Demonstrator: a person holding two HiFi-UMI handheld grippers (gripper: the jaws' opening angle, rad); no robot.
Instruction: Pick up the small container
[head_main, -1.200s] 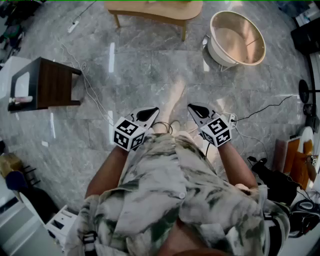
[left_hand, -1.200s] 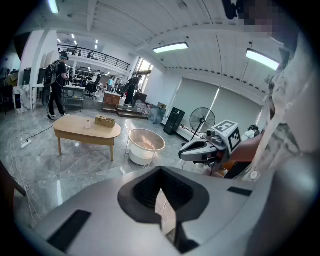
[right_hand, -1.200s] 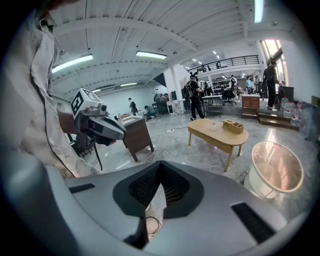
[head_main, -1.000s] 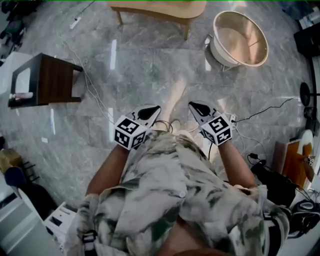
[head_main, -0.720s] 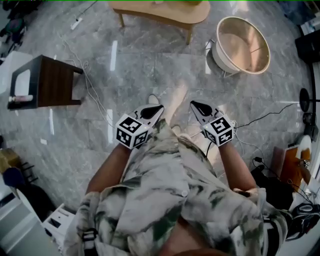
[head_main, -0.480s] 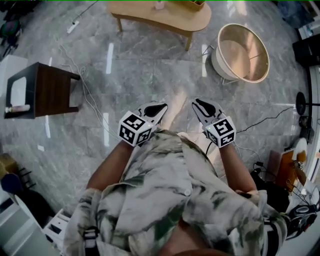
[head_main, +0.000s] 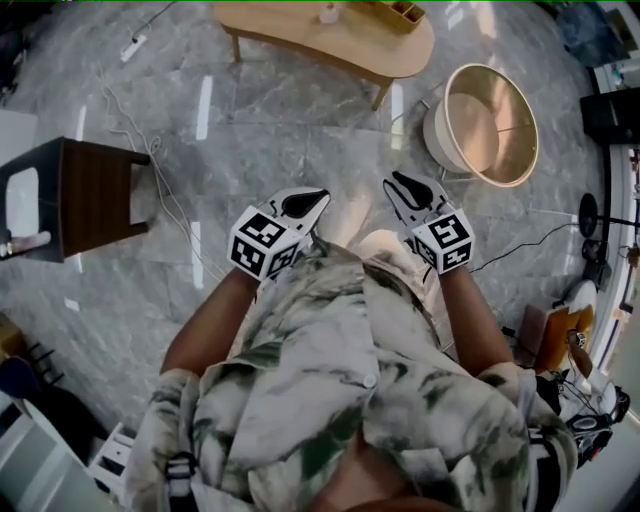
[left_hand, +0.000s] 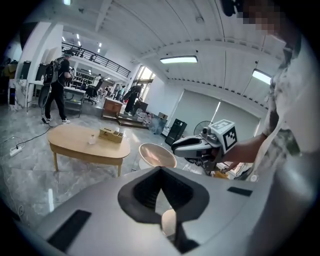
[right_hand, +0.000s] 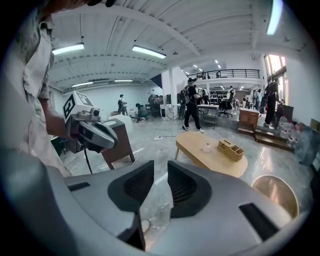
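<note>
The small container (head_main: 328, 13) is a little clear jar on the pale wooden table (head_main: 300, 40) at the far end of the floor; it also shows as the jar (left_hand: 92, 139) and the jar (right_hand: 207, 147) in the gripper views. Both grippers are held at waist height, far from it. My left gripper (head_main: 318, 197) (left_hand: 160, 171) has its jaw tips together and holds nothing. My right gripper (head_main: 392, 180) (right_hand: 161, 167) is opening, with a narrow gap and nothing between the pads.
A wooden organiser (head_main: 396, 10) (right_hand: 230, 148) sits on the table beside the jar. A round beige tub (head_main: 490, 110) stands right of the table, a dark side table (head_main: 90, 190) on the left. Cables (head_main: 150, 170) trail over the marble floor. People (right_hand: 192, 110) stand far behind.
The table and tub have slid lower in the head view and the side table has drifted left, so I have moved towards the table. Both grippers have risen slightly.
</note>
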